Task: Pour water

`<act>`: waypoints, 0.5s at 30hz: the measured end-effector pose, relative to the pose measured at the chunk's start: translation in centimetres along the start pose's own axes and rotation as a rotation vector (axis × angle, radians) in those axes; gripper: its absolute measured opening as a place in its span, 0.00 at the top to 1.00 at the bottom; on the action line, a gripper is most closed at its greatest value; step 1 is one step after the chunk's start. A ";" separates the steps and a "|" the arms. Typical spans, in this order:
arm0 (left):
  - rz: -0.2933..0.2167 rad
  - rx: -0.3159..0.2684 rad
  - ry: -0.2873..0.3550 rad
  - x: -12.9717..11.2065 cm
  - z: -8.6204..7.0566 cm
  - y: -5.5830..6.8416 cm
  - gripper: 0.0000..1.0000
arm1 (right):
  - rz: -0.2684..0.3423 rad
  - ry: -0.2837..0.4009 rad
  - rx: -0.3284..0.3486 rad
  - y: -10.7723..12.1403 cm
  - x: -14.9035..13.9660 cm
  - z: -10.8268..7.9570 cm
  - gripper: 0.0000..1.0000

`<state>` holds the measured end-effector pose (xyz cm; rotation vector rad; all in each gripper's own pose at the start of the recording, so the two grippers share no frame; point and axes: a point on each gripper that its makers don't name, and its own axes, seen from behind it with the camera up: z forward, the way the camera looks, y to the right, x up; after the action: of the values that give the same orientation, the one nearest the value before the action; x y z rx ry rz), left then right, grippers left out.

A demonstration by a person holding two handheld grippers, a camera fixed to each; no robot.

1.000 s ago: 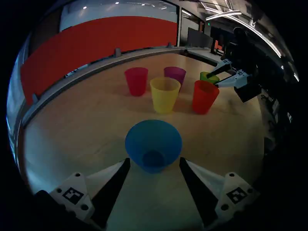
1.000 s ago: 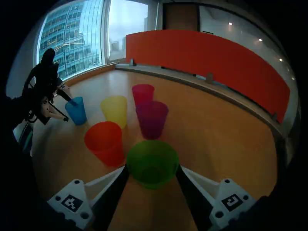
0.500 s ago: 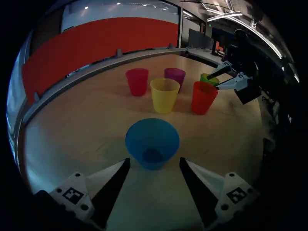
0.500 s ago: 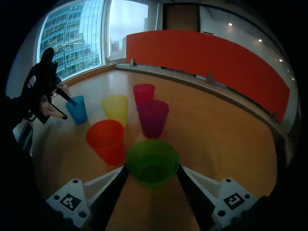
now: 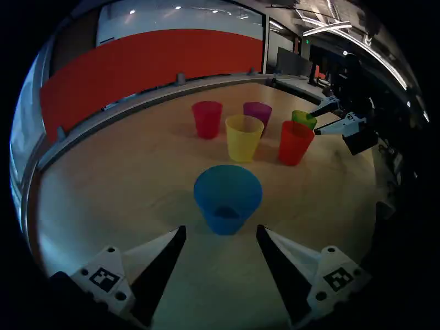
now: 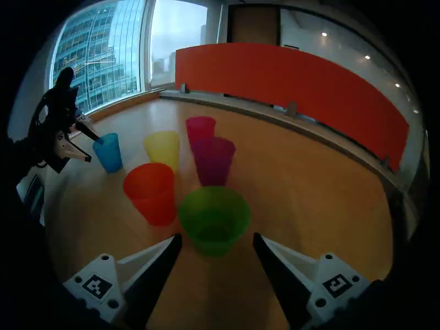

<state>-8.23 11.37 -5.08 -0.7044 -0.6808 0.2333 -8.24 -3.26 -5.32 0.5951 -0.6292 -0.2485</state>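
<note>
A blue cup point(image 5: 227, 198) stands upright on the wooden table just ahead of my left gripper point(image 5: 220, 231), which is open, its fingertips apart from the cup. A green cup point(image 6: 213, 219) stands likewise just beyond the tips of my open right gripper point(image 6: 217, 239). Between them stand an orange-red cup point(image 6: 150, 192), a yellow cup point(image 6: 161, 148), a purple cup point(image 6: 212, 159) and a crimson cup point(image 6: 200, 129). In the left gripper view the right gripper point(image 5: 330, 118) sits beside the green cup point(image 5: 303, 118). The right gripper view shows the left gripper point(image 6: 88, 146) by the blue cup point(image 6: 108, 152).
A raised table rim point(image 5: 137, 99) with an orange-red wall panel point(image 6: 308, 82) behind it runs along the far side. Large windows point(image 6: 104, 60) lie to the left in the right gripper view. Bare wood point(image 6: 319, 192) stretches to the right of the cups.
Both grippers have drawn back from their cups: the blue and green cups, earlier between the fingertips, now stand just ahead of them. The cups have stayed in place.
</note>
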 end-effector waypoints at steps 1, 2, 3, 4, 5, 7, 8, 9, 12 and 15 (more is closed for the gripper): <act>-0.008 0.003 0.003 -0.1 -0.2 -0.1 0.05 | 0.004 0.001 -0.006 0.1 -0.1 -0.2 0.00; -0.014 0.006 0.006 -0.2 -0.3 -0.2 0.05 | 0.007 0.002 -0.011 0.2 -0.2 -0.4 0.00; -0.021 0.010 0.010 -0.3 -0.5 -0.4 0.05 | 0.010 0.004 -0.016 0.3 -0.2 -0.6 0.00; -0.027 0.016 0.015 -0.4 -0.8 -0.5 0.05 | 0.012 0.006 -0.020 0.3 -0.3 -0.9 0.00; -0.033 0.022 0.019 -0.5 -1.0 -0.6 0.05 | 0.014 0.009 -0.024 0.4 -0.4 -1.1 0.00; -0.042 0.034 0.029 -0.7 -1.4 -0.9 0.05 | 0.021 0.015 -0.038 0.6 -0.4 -1.5 0.00; -0.047 0.040 0.033 -0.7 -1.6 -1.0 0.05 | 0.024 0.019 -0.045 0.7 -0.4 -1.8 0.00; -0.052 0.046 0.038 -0.8 -1.8 -1.1 0.05 | 0.028 0.024 -0.049 0.7 -0.3 -2.0 0.00; -0.070 0.065 0.050 -0.8 -2.4 -1.6 0.05 | 0.043 0.042 -0.053 0.6 0.0 -2.7 0.00; -0.091 0.084 0.065 -0.8 -2.8 -2.1 0.05 | 0.055 0.060 -0.057 0.5 0.2 -3.3 0.00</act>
<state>-7.07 7.96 -5.66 -0.5971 -0.6355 0.1539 -6.00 -1.52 -7.09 0.5278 -0.5785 -0.1955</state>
